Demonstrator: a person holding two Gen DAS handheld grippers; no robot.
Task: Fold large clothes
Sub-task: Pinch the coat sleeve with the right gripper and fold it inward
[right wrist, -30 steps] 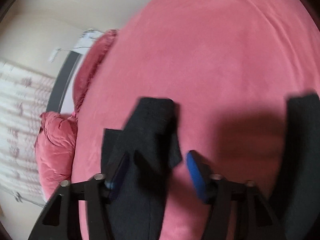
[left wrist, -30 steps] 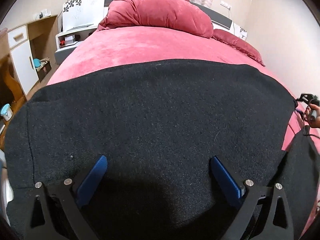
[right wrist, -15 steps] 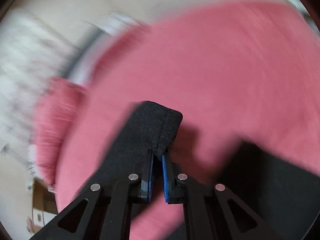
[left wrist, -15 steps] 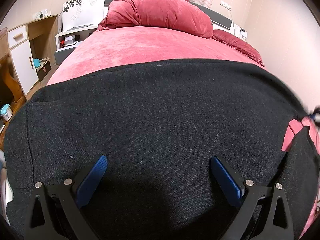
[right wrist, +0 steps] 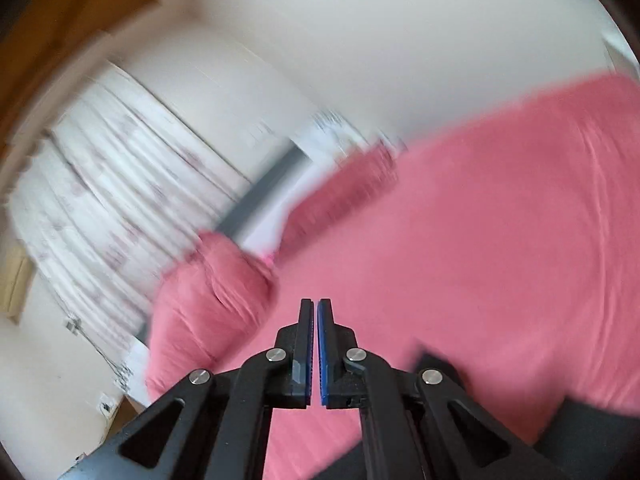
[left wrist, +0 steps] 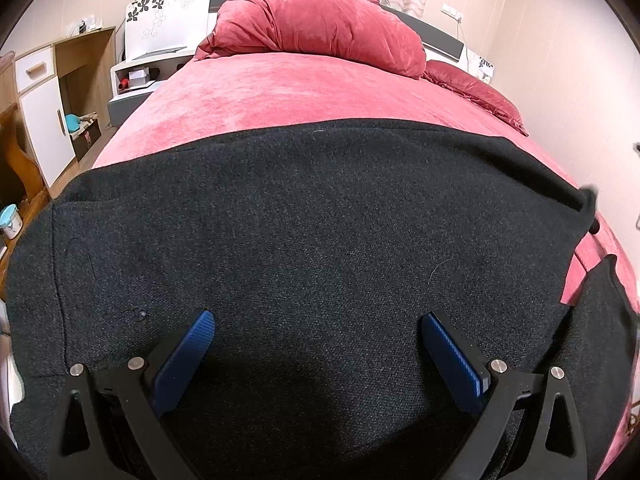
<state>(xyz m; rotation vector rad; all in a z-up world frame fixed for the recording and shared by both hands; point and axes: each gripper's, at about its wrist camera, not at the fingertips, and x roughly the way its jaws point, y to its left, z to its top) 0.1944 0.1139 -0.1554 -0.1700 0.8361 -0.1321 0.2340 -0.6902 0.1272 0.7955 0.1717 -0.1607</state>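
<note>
Black garment (left wrist: 320, 248) spread flat across pink bed (left wrist: 280, 92). Left tool (left wrist: 316, 340) wide apart above garment, gripping nothing. Right tool (right wrist: 314, 354) pressed together, whether on cloth, cannot tell. Blue cup (left wrist: 73, 122) inside open cabinet (left wrist: 44, 80).

A large black knit garment (left wrist: 320, 240) lies spread flat across the near end, its right edge lifted.

black coat (left wrist: 320, 240) – coarse matt wool-like cloth; bedspread (left wrist: 256, 96) – pink velvety plush; duvet (left wrist: 320, 28) faintly sheened fabric; cabinet (left wrist: 80, 56) wood; gripper pads (left wrist: 182, 360) ribbed blue, screws (left wrist: 499, 365) shiny metal.
</note>
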